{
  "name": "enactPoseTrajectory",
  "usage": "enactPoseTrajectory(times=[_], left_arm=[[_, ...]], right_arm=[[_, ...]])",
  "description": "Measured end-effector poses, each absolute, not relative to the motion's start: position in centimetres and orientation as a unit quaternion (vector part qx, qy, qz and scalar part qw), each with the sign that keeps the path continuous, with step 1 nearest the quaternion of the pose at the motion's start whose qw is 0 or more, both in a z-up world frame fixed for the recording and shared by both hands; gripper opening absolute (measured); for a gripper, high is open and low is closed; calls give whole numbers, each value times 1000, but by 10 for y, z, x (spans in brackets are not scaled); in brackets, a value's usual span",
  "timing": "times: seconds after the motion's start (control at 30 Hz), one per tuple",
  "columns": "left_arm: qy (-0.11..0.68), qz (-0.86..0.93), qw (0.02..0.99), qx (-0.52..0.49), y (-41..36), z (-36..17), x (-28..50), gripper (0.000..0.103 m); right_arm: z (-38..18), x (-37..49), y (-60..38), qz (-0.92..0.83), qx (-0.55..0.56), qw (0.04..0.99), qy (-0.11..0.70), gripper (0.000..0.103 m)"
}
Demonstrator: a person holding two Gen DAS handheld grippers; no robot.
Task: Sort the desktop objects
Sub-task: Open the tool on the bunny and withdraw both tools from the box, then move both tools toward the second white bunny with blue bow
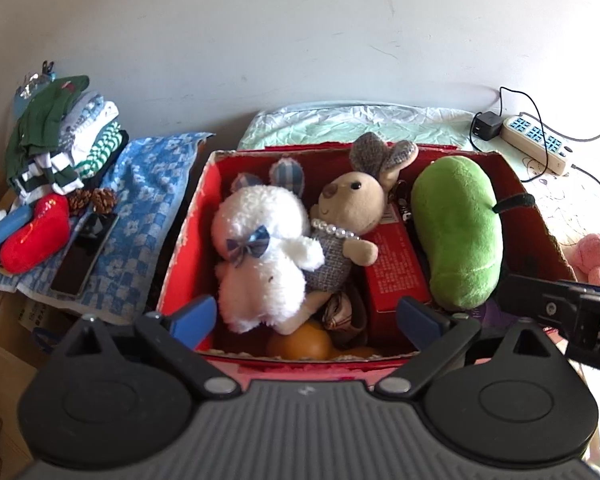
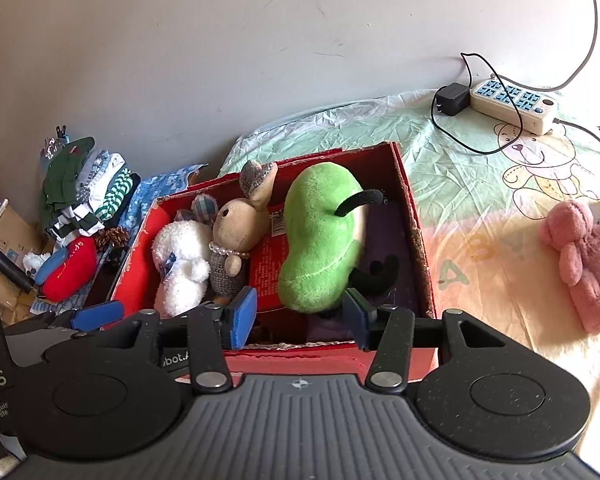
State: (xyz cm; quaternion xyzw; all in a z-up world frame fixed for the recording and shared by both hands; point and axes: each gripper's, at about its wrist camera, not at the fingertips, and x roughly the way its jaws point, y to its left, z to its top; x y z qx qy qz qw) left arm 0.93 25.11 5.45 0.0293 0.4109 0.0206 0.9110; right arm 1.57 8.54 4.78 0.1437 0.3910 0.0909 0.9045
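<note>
Toys fill my red box point(image 1: 188, 216): white bunny point(image 1: 260, 256), tan rabbit point(image 1: 348, 208), green plush point(image 1: 456, 232). Left gripper point(image 1: 304, 316) and right gripper point(image 2: 300, 312) hover empty at its near edge, fingers wide. I read "DAS" and "Data Acquis…" on the left gripper's casing; the box's print is unreadable.

- The left gripper point(image 1: 304, 318) has its two blue fingers point(image 1: 192, 316) spread wide apart. Nothing is between them.
- In the left wrist view its black arms fan out from a grey ribbed body low in the picture.
- The right gripper point(image 2: 300, 316) is open too, with a gap between its fingers point(image 2: 242, 316) and nothing held.
- One right finger looks bright blue and the other looks dark.
- The two grippers are side by side and close. The right one's black tip point(image 1: 556, 304) shows at the right edge of the left view, and a blue left finger point(image 2: 98, 314) shows at the left of the right view.
</note>
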Motion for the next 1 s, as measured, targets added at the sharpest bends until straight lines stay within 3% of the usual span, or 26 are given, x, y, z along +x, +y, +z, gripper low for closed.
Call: enactPoseTrajectory(times=[0.43, 0.6, 1.0], left_arm=[[395, 55, 917, 33, 208, 67, -14, 101], [392, 14, 919, 19, 180, 66, -25, 102], [378, -176, 909, 13, 63, 46, -53, 102]], right_arm=[[53, 2, 49, 116, 129, 906, 386, 61], [51, -14, 13, 106, 135, 915, 366, 70], [-1, -43, -125, -1, 186, 906, 380, 70]])
